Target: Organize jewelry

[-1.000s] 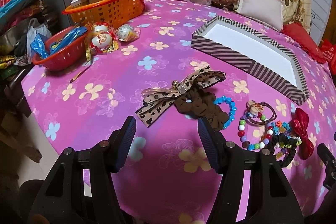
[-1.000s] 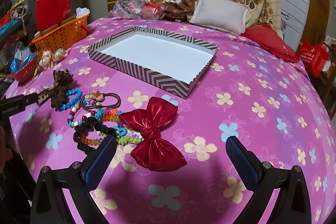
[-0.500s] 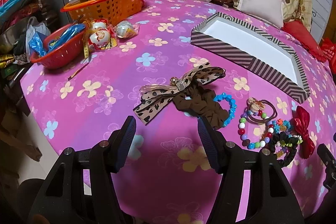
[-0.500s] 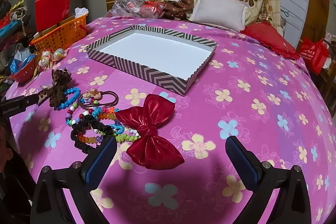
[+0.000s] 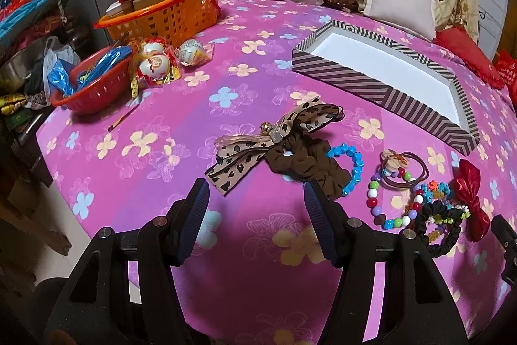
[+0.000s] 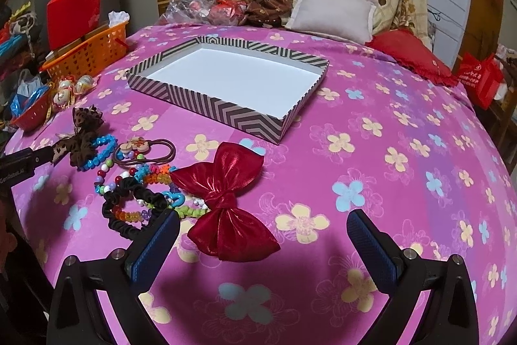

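Note:
A striped box (image 5: pixel 381 86) (image 6: pixel 206 105) with a bare white inside sits on the pink flowered cloth. Near its front lie a leopard-print bow (image 5: pixel 258 147) (image 6: pixel 84 118), a brown scrunchie (image 5: pixel 307 164), a blue bead bracelet (image 5: pixel 350 170) (image 6: pixel 100 151), a coloured bead bracelet (image 5: pixel 387 209), brown hair ties (image 6: pixel 145 149), a black scrunchie (image 6: pixel 127 206) and a shiny red bow (image 6: pixel 226 199) (image 5: pixel 470 196). My left gripper (image 5: pixel 257 202) hovers open just short of the leopard bow. My right gripper (image 6: pixel 263 230) is open, the red bow's near end just inside its left finger.
An orange basket (image 5: pixel 168 15) with boxes and a red bag stands at the back left. A red basket (image 5: pixel 93 86) and wrapped balls (image 5: pixel 155 67) lie near the left table edge. Cushions (image 6: pixel 332 12) and bags crowd the far side. Bare cloth stretches right of the box.

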A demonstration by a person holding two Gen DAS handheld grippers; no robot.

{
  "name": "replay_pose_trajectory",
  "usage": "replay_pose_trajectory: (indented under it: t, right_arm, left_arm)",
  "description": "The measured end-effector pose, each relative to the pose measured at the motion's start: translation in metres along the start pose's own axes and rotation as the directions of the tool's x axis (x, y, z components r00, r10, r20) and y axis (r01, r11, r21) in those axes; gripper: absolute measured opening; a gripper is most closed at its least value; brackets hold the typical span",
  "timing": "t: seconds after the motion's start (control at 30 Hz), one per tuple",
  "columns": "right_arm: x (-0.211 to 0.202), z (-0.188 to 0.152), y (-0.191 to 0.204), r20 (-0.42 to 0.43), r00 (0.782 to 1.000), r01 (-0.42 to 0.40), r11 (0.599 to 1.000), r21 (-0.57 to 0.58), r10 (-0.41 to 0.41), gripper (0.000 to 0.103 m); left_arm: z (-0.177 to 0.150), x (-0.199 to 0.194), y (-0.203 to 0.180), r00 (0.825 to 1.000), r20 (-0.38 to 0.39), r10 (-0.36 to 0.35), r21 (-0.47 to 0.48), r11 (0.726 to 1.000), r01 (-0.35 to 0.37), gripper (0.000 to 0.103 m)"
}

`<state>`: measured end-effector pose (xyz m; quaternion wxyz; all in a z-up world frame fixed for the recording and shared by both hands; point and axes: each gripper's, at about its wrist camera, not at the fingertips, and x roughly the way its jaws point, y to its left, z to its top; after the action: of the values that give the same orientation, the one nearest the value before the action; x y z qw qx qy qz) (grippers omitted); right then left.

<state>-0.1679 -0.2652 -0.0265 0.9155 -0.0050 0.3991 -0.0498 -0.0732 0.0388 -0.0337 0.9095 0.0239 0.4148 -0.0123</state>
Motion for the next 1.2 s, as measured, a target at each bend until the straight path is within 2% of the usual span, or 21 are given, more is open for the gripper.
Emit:
replay_pose_trajectory:
  t: [0.4,1.2]
  right_arm:
    - [0.0011,-0.0007,0.0002,0.0,1.0,0.01,1.0,0.003,-0.01,0.102]
    - [0.0048,-0.0019,0.0017,-0.019,0.999,0.036,0.999,-0.019,-0.037,0.103]
  left_arm:
    - [-0.0001,-0.0035,-0.005,1.0,0.024,0.012,0.022,1.0,-0.012,0.061]
    - [-0.0015,-0.0014,-0.0082,1.0,0.012,0.004,0.025,1.0,-0.005,0.061]
